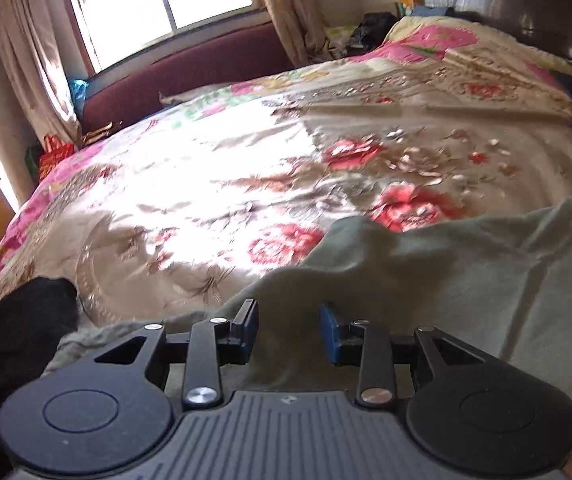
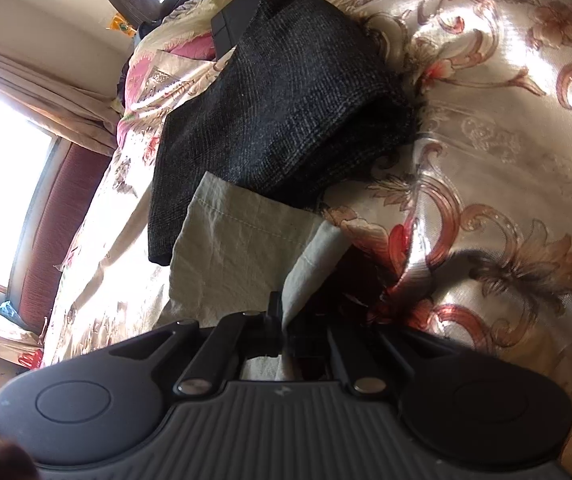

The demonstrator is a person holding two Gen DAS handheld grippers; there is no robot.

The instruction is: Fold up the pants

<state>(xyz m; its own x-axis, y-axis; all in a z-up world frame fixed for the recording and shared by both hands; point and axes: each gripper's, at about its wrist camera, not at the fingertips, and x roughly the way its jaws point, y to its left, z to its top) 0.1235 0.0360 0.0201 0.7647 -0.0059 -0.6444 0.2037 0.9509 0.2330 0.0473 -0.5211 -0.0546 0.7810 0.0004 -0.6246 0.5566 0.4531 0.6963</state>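
- The pale green pants [image 1: 466,280] lie on the bed [image 1: 206,168], partly under the dark folded garment [image 2: 286,96].
- The right claw [image 2: 286,340] pinches the hem; the left claw [image 1: 288,332] hangs wide, holding nothing.
- Judged step: taking hold. Next, the left claw should close on the cloth.

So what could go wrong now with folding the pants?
Two things, maybe. The right gripper pinches only a thin edge of the light green pants, so the cloth might slip out when pulled. The left gripper is open over a bunched fold of the pants, holding nothing, so that side could sag and crease. Also, the pant leg's end lies against the dark checked garment; pulling might drag it along.
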